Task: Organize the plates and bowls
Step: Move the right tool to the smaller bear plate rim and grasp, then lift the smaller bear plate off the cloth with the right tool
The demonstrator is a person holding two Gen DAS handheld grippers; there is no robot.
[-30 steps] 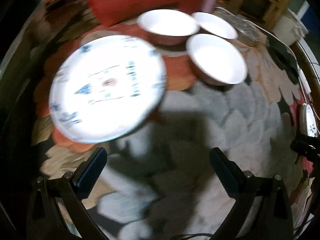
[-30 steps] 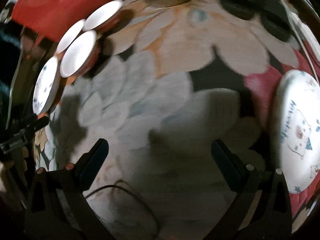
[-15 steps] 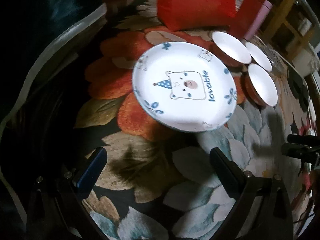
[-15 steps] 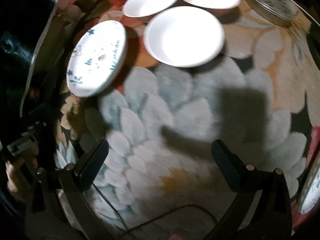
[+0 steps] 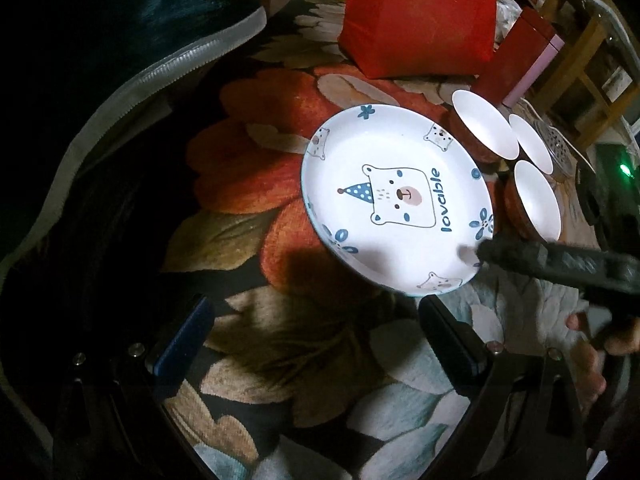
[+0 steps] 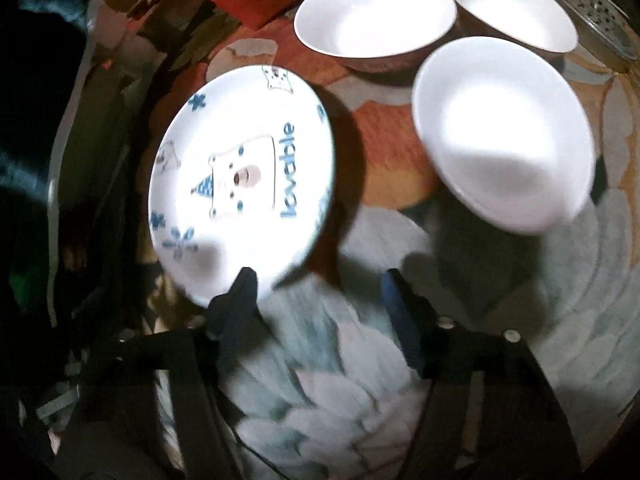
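Observation:
A white plate with a bear and "lovable" print (image 5: 396, 200) (image 6: 240, 184) lies on the flowered tablecloth. Three white bowls with brown outsides stand beside it: (image 5: 484, 124), (image 5: 532, 148), (image 5: 536, 200); in the right wrist view they are (image 6: 376, 12), (image 6: 512, 8), (image 6: 504, 132). My left gripper (image 5: 316, 340) hangs open just short of the plate, holding nothing. My right gripper (image 6: 318, 296) is closing. One of its fingers (image 6: 240, 292) lies over the plate's near rim, so the rim's edge stands between the jaws. The right gripper (image 5: 540, 256) reaches that rim from the right.
A red bag (image 5: 416, 16) and a red box (image 5: 516, 60) stand behind the dishes. A perforated metal lid (image 5: 556, 144) (image 6: 592, 8) lies past the bowls. A dark jacket with a pale zipper (image 5: 160, 72) borders the left side. A hand (image 5: 592, 344) holds the right gripper.
My right gripper swept left to the bear plate and its jaws narrowed around the rim. It now shows in the left wrist view. The left gripper drifted only slightly.

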